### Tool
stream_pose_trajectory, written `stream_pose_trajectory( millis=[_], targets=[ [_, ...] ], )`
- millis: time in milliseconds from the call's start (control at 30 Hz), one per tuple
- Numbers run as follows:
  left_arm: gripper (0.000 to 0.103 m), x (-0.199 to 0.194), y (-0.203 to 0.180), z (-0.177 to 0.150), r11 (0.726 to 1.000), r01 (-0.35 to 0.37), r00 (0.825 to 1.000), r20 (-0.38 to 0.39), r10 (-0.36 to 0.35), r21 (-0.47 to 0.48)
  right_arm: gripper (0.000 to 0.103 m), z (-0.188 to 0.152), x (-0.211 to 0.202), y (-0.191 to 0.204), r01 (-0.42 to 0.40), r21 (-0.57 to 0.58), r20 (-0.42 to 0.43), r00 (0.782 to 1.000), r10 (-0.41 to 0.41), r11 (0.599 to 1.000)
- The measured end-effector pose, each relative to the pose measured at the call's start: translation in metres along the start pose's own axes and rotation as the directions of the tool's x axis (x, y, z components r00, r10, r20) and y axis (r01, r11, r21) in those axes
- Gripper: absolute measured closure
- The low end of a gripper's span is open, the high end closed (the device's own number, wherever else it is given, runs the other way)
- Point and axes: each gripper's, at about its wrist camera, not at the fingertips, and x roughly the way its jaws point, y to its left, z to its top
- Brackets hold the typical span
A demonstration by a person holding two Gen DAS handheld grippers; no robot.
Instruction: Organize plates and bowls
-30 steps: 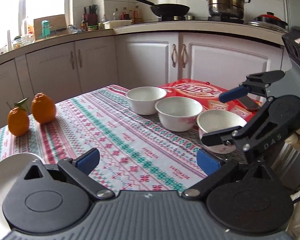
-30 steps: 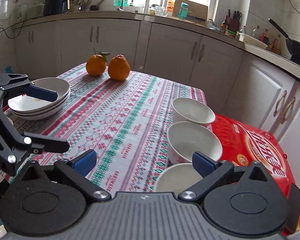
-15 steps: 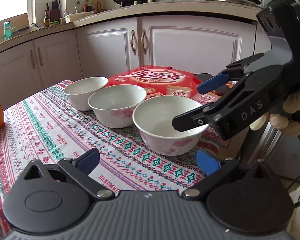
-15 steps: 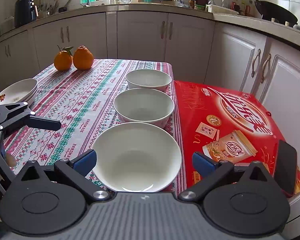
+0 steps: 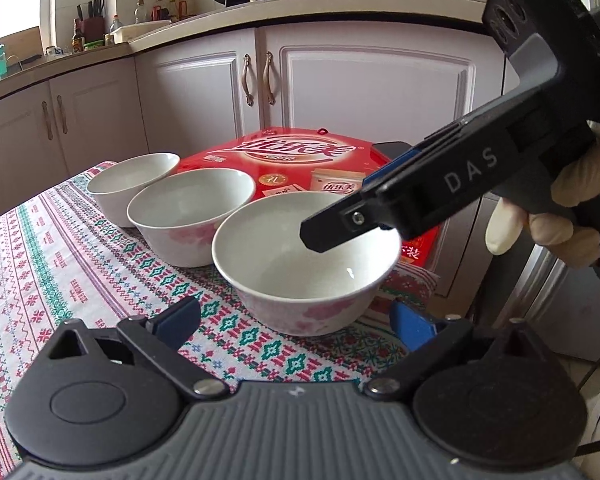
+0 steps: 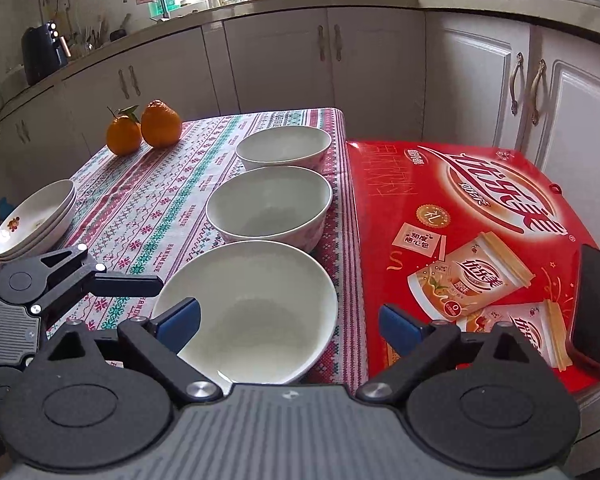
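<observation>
Currently, both grippers are held wide open around the nearest bowl (image 6: 246,312), right gripper (image 6: 288,322) at its 6 o'clock rim, left gripper (image 5: 294,322) opposite, so a collision or a tipped bowl could follow.

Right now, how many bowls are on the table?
3, in a row along the red box: near bowl under the right gripper, middle bowl, far bowl. The stacked plates aren't counted.

Both grippers are matte black, each with round pivot discs, silver screws and a ribbed grey body. The fingers (image 5: 174,318) end in blue pads. The right gripper (image 5: 380,216) carries pale "DAS" lettering, gripped by a cream-gloved hand (image 5: 556,216).
</observation>
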Motion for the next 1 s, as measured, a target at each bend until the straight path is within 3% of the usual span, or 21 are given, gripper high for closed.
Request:
stream_pose_trajectory(
  millis=[167,233,300,500,1000],
  targets=[
    [0.009,0.000,0.001,0.001,1.000,0.018,1.000,0.006,-0.018,-0.009,0.018,0.001,0.007,-0.002,-0.039,0.014,-0.021,0.999,0.040,0.999],
    [0.019,0.001,0.002,0.002,1.000,0.024,1.000,0.005,-0.024,-0.014,0.021,0.001,0.010,-0.002,-0.045,0.012,-0.028,0.999,0.046,0.999],
    [0.022,0.003,0.003,0.002,0.999,0.030,1.000,0.001,-0.030,-0.023,0.023,0.001,0.012,-0.001,-0.053,0.010,-0.031,0.998,0.053,0.999],
    [0.025,0.004,0.003,0.004,0.999,0.045,0.999,0.010,-0.045,-0.028,0.029,0.002,0.016,0.000,-0.069,0.008,-0.045,0.997,0.070,0.998],
    [0.025,-0.001,0.005,0.003,0.998,0.049,0.999,-0.009,-0.049,-0.028,0.029,0.004,0.013,0.006,-0.074,0.000,-0.046,0.996,0.074,0.997]
  ],
)
